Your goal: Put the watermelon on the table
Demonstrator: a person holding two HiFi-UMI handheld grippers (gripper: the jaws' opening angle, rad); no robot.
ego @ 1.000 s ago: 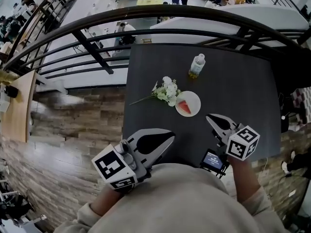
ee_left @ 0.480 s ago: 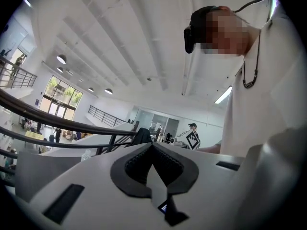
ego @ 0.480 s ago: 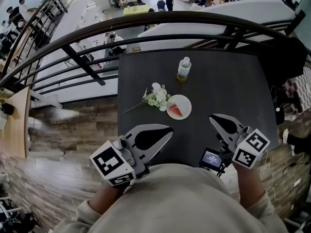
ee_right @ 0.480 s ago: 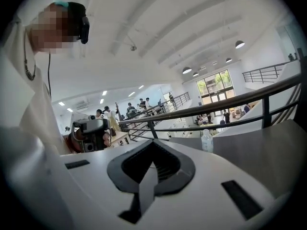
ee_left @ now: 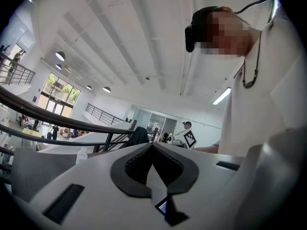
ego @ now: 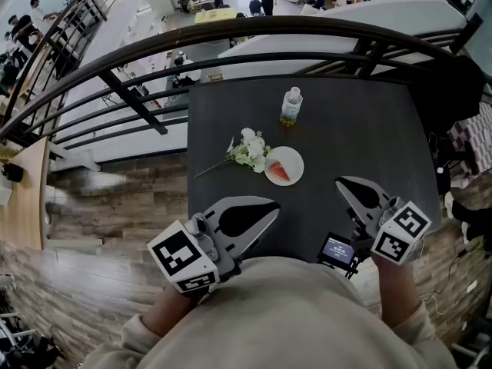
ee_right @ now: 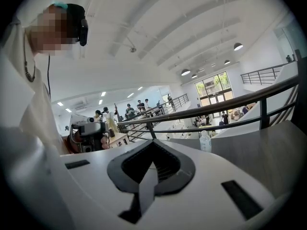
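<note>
A red watermelon slice (ego: 278, 172) lies on a small white plate (ego: 293, 157) in the middle of the dark table (ego: 361, 129). My left gripper (ego: 273, 206) hovers over the table's near left edge, shut and empty, a short way below-left of the plate. My right gripper (ego: 340, 181) hangs over the near right part, also shut and empty, to the right of the plate. In the left gripper view the left gripper (ee_left: 152, 144) shows its jaws meeting at the tip. The right gripper (ee_right: 152, 142) looks the same in the right gripper view. Neither gripper view shows the watermelon.
White flowers (ego: 250, 151) lie just left of the plate. A clear bottle (ego: 290, 106) stands behind it, also seen as the bottle (ee_right: 205, 141). A small black device with a lit screen (ego: 337, 250) sits at the near edge. A dark railing (ego: 231, 33) curves behind the table, with a lower floor beyond.
Both grippers have shifted a little near the table's near edge, the right one lifting slightly. Both stay shut and empty. Plate, flowers and bottle keep their places.
</note>
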